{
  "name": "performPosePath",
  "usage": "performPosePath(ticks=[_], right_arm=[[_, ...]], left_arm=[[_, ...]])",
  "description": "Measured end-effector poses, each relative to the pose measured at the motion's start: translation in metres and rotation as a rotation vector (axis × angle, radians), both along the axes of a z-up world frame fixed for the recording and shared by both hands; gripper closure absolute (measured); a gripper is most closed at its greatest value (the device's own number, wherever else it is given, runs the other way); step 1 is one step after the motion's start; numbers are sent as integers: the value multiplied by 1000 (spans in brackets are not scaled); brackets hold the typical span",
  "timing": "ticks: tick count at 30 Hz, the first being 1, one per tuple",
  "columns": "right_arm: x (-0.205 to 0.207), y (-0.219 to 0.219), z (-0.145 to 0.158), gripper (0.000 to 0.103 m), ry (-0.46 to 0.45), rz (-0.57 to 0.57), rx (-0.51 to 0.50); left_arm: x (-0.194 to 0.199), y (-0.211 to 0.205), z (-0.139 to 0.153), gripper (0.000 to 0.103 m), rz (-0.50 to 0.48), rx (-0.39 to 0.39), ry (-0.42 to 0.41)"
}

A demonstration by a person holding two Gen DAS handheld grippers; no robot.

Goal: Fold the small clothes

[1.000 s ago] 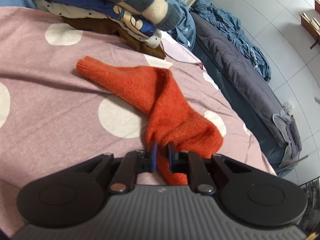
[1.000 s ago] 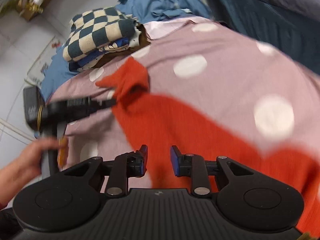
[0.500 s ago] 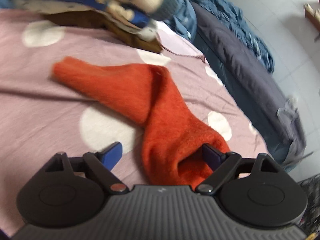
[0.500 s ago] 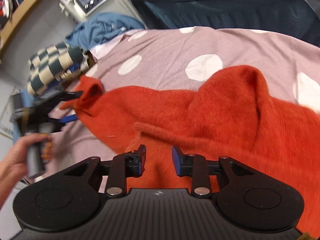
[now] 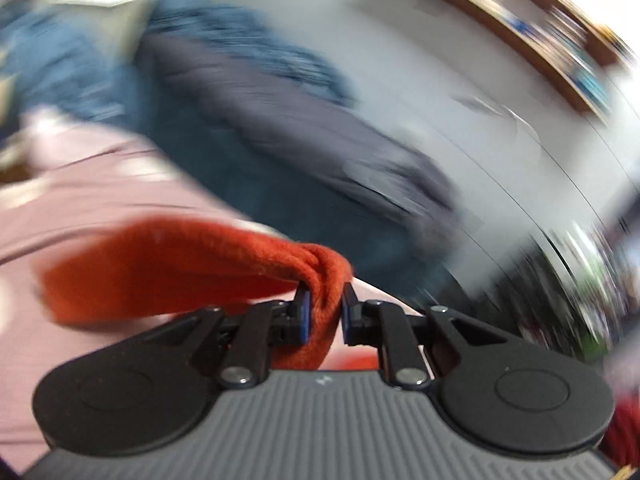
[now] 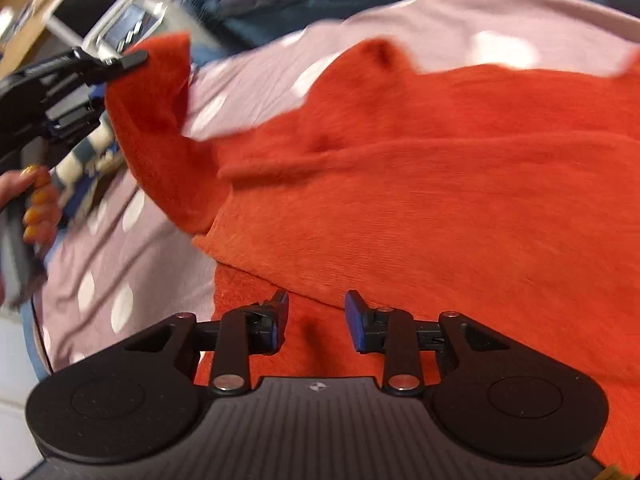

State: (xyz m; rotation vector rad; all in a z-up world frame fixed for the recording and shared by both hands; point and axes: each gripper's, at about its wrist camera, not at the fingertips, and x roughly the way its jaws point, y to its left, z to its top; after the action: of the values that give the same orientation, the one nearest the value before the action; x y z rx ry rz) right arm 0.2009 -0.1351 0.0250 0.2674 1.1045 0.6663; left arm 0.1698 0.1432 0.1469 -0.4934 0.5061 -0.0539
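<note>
The orange knit garment (image 6: 420, 168) lies spread over the dotted pink bed cover (image 6: 120, 264), filling the middle and right of the right wrist frame. Its sleeve end (image 5: 320, 280), flat on the cover a second ago, is now lifted at upper left, pinched by the left hand-held gripper (image 5: 323, 314), which let go, re-closed on the bunched cuff and swung it up. The right hand-held gripper (image 6: 316, 316) hovers low over the body, jaws apart and just widened, nothing between them. The sleeve looks ready to fold inward.
</note>
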Motion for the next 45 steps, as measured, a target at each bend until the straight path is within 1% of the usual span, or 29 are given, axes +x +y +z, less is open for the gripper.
performPosePath(ticks=[2,5,7,8,10,12,13,14,16,18,19,20,21,22,24,26,27,28,29,30,31,34,36,40,41,42,43,44,45], right_arm=[[-11,-27,7,47,-6,-68,11],[-24,-73,17,46,-24,-209,-20],[-33,-107,21,45,-44,-322,-86],[-36,-122,22,41,-51,-369,-124],[-40,-148,23,40,-45,-422,-154],[-38,-163,24,40,-49,-432,-144],[-33,-163,26,40,-58,-418,-128],[-27,-162,26,40,-66,-395,-107],[-11,-149,31,40,-94,-339,-58],[9,-120,36,38,-119,-243,2],[20,-106,38,36,-123,-197,31],[32,-86,40,28,-119,-148,62],[41,-68,41,25,-116,-107,80],[51,-49,41,21,-117,-82,77],[67,-13,38,21,-137,-46,19],[78,15,29,21,-140,-30,-91],[83,23,23,23,-136,-27,-118],[87,27,18,33,-129,-22,-112],[88,29,16,63,-117,-17,-98],[88,28,15,83,-114,-19,-82],[86,25,18,92,-130,-36,-75],[62,-3,41,93,-240,-111,-40],[41,-39,57,93,-324,-202,-1],[-16,-113,74,92,-496,-414,-39],[-30,-129,70,87,-501,-460,-67],[-38,-142,60,81,-466,-492,-82],[-41,-152,44,65,-393,-508,-84],[-43,-163,26,59,-295,-521,-74],[-47,-172,8,59,-203,-543,-64]], left_arm=[[-5,-61,2,89,-144,81,-1],[-14,-145,-28,88,-330,237,107],[-18,-184,-59,85,-410,297,207],[-20,-199,-73,81,-442,325,251],[-24,-215,-95,74,-459,375,329],[-31,-215,-104,59,-447,368,349],[-35,-213,-106,42,-450,361,351],[-37,-210,-108,34,-453,363,366],[-38,-207,-108,34,-458,384,377],[-38,-205,-103,34,-469,402,384],[-39,-200,-100,33,-475,401,380],[-41,-198,-97,29,-479,401,374],[-42,-195,-95,27,-479,405,367],[-46,-189,-92,21,-470,415,365],[-50,-183,-87,20,-440,445,363],[-54,-174,-84,20,-404,475,364],[-56,-169,-82,20,-383,491,371],[-58,-164,-81,19,-361,505,376],[-61,-157,-80,18,-342,515,379],[-64,-151,-79,17,-324,521,379],[-67,-144,-78,16,-305,524,379],[-73,-127,-77,16,-256,516,376],[-76,-120,-77,16,-235,513,375],[-77,-106,-74,16,-202,489,378],[-73,-107,-75,16,-203,483,380],[-70,-107,-76,16,-207,479,384],[-67,-108,-79,16,-208,477,390],[-64,-108,-82,16,-209,477,400],[-61,-110,-84,16,-213,482,410]])
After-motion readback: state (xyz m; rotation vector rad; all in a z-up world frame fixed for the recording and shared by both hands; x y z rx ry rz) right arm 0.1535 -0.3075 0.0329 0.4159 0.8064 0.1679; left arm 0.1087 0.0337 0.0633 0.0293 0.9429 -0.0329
